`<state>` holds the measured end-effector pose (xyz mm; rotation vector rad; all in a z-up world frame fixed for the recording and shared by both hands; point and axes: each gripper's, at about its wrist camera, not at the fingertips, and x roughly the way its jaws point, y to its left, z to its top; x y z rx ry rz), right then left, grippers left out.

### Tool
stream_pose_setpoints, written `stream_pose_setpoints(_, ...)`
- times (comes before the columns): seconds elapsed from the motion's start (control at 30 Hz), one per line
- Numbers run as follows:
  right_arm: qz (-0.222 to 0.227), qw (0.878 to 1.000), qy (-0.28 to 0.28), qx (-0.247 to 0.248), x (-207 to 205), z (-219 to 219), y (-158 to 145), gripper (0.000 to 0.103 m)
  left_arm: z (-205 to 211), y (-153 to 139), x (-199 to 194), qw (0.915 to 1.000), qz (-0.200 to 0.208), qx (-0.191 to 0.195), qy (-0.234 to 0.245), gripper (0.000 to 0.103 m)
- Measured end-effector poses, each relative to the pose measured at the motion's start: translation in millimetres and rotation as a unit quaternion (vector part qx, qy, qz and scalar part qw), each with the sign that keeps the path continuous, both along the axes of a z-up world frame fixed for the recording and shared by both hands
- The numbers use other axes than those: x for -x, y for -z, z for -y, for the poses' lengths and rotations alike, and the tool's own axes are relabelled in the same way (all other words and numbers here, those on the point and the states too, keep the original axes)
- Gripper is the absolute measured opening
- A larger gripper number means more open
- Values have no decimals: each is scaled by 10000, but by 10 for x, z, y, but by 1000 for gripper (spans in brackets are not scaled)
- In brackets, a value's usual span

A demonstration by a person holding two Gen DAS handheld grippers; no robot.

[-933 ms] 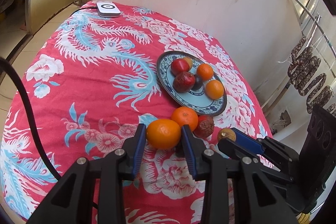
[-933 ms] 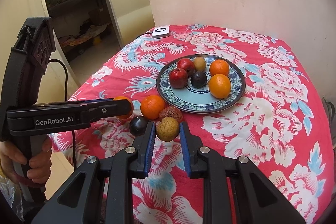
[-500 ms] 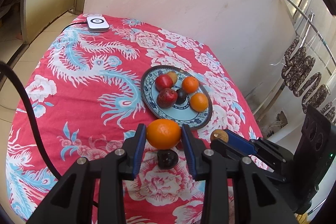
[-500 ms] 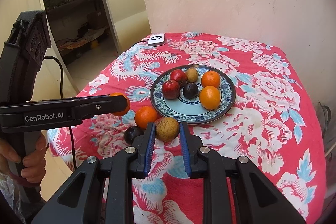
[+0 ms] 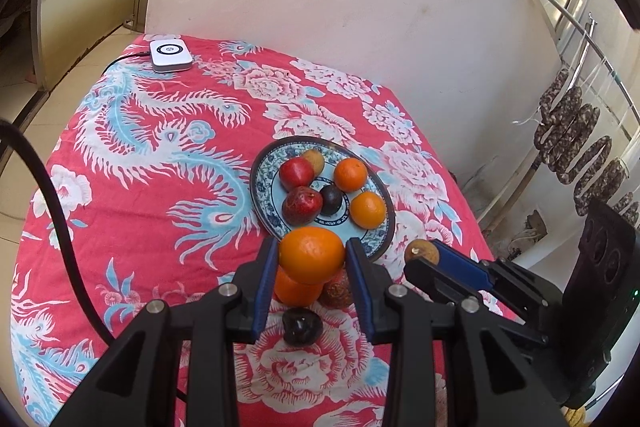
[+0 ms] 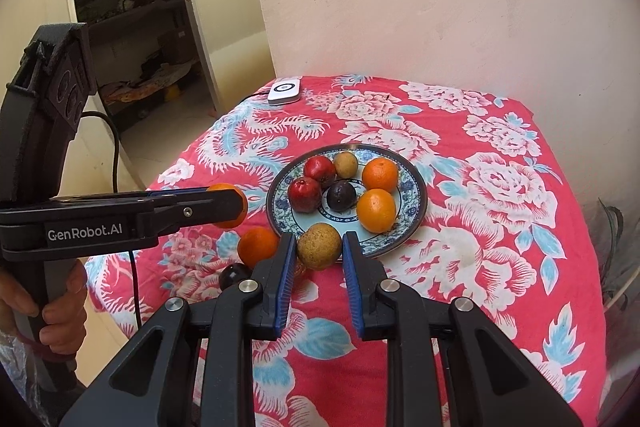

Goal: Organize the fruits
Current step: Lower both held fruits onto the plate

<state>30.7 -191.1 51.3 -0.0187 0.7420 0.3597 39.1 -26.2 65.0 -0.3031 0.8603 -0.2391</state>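
In the right wrist view, the left tongs (image 6: 234, 205) at left centre clamp an orange (image 6: 227, 205), three fruits lie unplaced on the desk (image 6: 500, 267) lower left of the plate (image 6: 414, 205), and the right tongs (image 6: 319, 247) at lower centre pinch a brown fruit (image 6: 319, 246), while six fruits already sit on the plate.

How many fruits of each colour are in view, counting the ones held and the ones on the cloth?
Orange fruits: 4
Red fruits: 2
Wrinkled reddish-brown fruit: 1
Dark fruits: 2
Tan fruits: 2
Total: 11
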Motion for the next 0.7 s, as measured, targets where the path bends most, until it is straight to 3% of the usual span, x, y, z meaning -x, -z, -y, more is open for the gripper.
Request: stream_pose_setpoints(0.7, -31, 9994, 338, 88, -443, 260, 69, 25, 72, 117, -459, 9998, -202, -42, 27, 36)
